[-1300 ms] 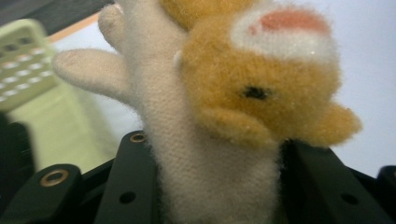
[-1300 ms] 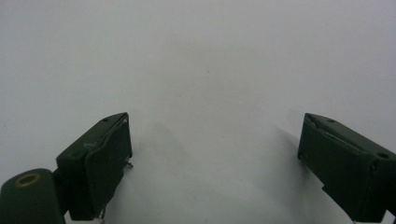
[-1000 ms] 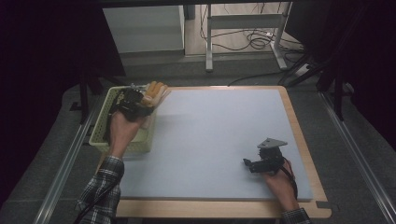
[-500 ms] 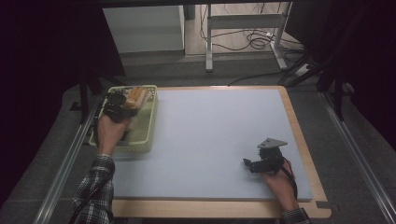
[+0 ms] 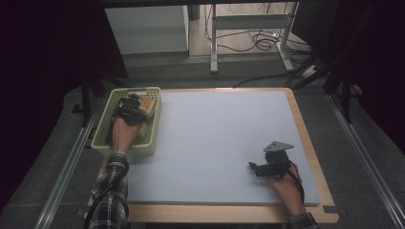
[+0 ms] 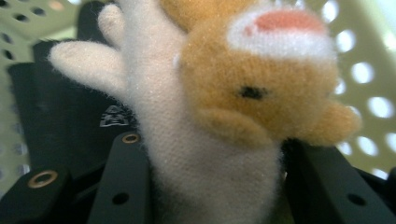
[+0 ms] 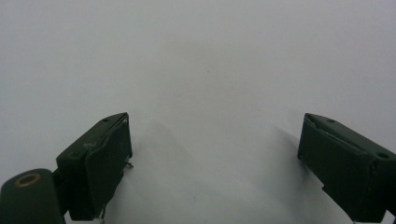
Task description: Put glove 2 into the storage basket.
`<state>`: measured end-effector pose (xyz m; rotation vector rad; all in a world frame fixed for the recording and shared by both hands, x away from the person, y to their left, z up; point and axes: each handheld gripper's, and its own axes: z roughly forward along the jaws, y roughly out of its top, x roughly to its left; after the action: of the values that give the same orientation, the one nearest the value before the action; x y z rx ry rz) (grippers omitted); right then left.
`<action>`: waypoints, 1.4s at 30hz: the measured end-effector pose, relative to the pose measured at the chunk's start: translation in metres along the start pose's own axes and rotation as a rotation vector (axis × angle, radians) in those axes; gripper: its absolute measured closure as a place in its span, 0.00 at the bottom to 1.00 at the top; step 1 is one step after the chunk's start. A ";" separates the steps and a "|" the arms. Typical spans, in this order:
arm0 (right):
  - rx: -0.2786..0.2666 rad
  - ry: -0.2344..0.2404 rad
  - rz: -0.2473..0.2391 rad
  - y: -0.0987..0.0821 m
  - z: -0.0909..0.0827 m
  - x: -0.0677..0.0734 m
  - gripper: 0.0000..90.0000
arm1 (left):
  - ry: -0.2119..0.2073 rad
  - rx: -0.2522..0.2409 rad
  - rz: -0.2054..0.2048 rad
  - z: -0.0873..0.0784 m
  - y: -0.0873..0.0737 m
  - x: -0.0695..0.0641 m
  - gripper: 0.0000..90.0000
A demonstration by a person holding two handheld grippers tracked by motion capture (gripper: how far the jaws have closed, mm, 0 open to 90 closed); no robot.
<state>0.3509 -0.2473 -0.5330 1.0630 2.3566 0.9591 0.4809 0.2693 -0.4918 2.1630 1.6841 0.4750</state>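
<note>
— What is the desk (image 5: 305, 143) like?

— A pale grey mat (image 5: 219, 143) covers it inside a wooden rim. The room behind is dark; cables (image 5: 258, 40) lie on the floor at twelve o'clock.

— Where is the plush toy (image 6: 219, 116)?

— Inside the green basket (image 5: 106, 138) at nine o'clock, between the jaws of the left claw (image 5: 129, 110). Those jaws have just been opening, yet they touch its white body on both sides.

— And the right claw (image 5: 252, 167)?

— At four o'clock on the mat, jaws wide apart, nothing between them.
</note>
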 end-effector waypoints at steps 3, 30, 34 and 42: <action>0.000 0.000 0.000 0.000 0.000 0.000 0.10 | -0.016 0.014 0.004 0.008 0.001 -0.002 0.61; 0.000 0.000 0.000 0.000 0.000 0.000 0.11 | -0.136 -0.048 -0.016 -0.024 -0.012 0.023 0.08; 0.000 0.000 0.000 0.000 0.000 0.000 0.10 | -0.154 0.018 -0.015 -0.015 -0.016 0.025 0.35; 0.000 0.000 -0.001 0.000 0.000 0.000 0.11 | -0.253 0.086 -0.040 0.004 -0.010 0.014 0.55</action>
<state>0.3509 -0.2474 -0.5330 1.0621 2.3570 0.9588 0.4778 0.2850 -0.4998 2.1401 1.6295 0.1135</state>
